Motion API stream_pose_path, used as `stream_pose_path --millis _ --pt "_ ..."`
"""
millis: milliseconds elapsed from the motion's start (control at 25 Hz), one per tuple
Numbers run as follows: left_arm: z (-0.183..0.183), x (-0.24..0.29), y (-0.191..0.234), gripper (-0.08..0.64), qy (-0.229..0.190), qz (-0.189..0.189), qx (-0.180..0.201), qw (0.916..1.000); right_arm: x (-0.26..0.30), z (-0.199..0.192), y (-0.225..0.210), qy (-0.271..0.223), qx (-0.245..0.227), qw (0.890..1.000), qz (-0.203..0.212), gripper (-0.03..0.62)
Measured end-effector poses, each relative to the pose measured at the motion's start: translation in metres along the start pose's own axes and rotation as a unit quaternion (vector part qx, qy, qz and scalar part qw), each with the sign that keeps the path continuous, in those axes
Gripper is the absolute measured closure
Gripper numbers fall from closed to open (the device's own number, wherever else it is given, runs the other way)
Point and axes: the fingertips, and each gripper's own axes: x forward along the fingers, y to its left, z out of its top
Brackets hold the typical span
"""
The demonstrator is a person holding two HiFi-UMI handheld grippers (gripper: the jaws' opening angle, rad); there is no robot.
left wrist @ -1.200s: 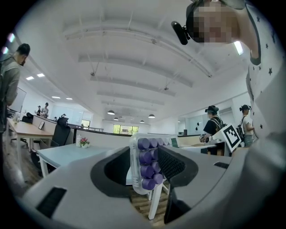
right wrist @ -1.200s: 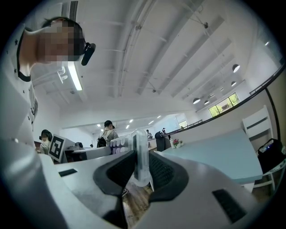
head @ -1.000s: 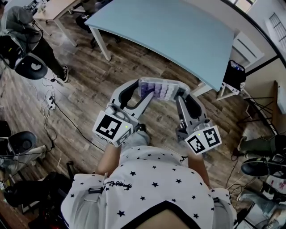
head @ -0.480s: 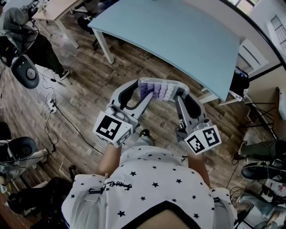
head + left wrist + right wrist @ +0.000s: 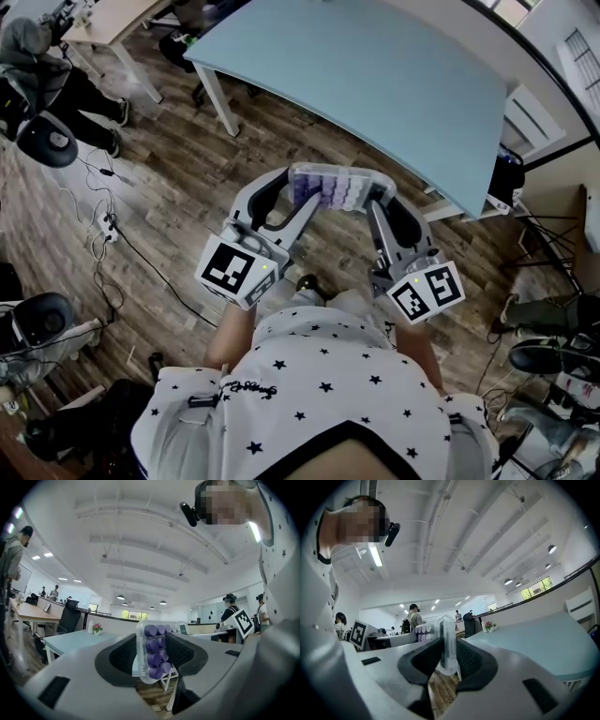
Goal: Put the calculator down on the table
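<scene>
Blue table (image 5: 375, 66) at 12 o'clock. Left gripper (image 5: 302, 190) clamps the 9 o'clock end of the calculator (image 5: 333, 187), jaws wide. Right gripper (image 5: 377, 195) pinches the 3 o'clock end, narrower. Calculator in the air over wood floor (image 5: 169, 187), short of the table edge.

From head: steeply down over chest (image 5: 319, 394), floor (image 5: 187, 178) and table (image 5: 375, 75) ahead. From left gripper (image 5: 302, 192), right gripper (image 5: 377, 199): level along own jaws, very near calculator (image 5: 152, 651), angled inward from opposite ends. Shared by all: calculator, table.
</scene>
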Motion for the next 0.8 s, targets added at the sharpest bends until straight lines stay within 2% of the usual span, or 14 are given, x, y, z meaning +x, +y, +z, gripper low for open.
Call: stream_pose_path --millis 200,800 --pt "-0.004 0.010 0.005 0.354 0.002 0.004 -0.006 1.0000 0.007 -0.001 -0.010 0.006 0.000 1.000 0.000 0.497" --pt "-0.003 0.036 0.052 0.354 0.015 0.064 0.008 0.9978 0.069 -0.004 -0.037 0.014 0.018 0.998 0.059 0.497"
